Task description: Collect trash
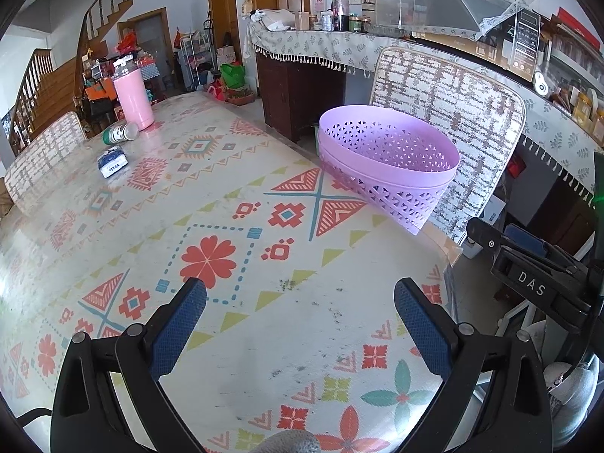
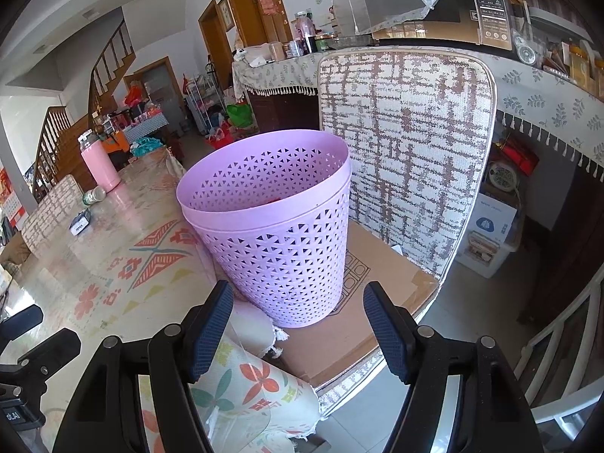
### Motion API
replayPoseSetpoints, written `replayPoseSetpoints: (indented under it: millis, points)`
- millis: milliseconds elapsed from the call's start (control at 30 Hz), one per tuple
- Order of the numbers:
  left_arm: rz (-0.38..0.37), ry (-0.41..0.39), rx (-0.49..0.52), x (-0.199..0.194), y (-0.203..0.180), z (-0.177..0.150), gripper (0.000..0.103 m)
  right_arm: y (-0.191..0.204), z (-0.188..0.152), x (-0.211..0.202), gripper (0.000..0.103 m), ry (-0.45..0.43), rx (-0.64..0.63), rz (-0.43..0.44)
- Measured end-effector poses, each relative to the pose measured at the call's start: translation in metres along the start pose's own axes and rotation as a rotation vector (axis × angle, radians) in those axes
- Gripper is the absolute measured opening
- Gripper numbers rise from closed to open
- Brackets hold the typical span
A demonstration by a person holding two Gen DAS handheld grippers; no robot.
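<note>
Lilac plastic is what I steer by here: the perforated waste basket (image 2: 271, 222) stands upright on a sheet of cardboard (image 2: 362, 302) laid over a chair seat, just off the table's corner and straight ahead of my right gripper (image 2: 298, 328), whose jaws stand wide apart with nothing between them. The trash itself lies the other way. A small green-and-white bottle (image 1: 120, 131) is on its side at the far end of the patterned tablecloth (image 1: 234, 339), its long axis running roughly across the left camera's view, and a blue-and-white tissue packet (image 1: 111, 161) lies flat just nearer me, both near the pink flask (image 1: 133, 97). My left gripper (image 1: 300, 321) is also spread and empty, over bare cloth, and well apart from both items. I judge the left hand the nearer one for the reach up and to the left, with the basket off to its right for the drop.
</note>
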State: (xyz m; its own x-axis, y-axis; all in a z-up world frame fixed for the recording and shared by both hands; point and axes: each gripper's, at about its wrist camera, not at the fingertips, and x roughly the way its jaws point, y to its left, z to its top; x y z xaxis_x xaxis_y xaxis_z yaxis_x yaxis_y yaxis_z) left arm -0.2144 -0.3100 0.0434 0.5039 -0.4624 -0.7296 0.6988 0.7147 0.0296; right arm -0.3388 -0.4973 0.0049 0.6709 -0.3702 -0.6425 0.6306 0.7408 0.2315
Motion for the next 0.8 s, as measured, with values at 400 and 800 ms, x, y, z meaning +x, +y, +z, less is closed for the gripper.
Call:
replayPoseSetpoints:
  millis: [400,800]
  points:
    - [-0.001,0.012,0.0,0.006,-0.003,0.0,0.099,-0.009,-0.002,0.004,0.076,0.007,0.017,-0.002]
    - [-0.029,0.029,-0.013,0.011,-0.004,0.003,0.099,-0.013,0.0,0.002,0.077,0.012,0.023,-0.017]
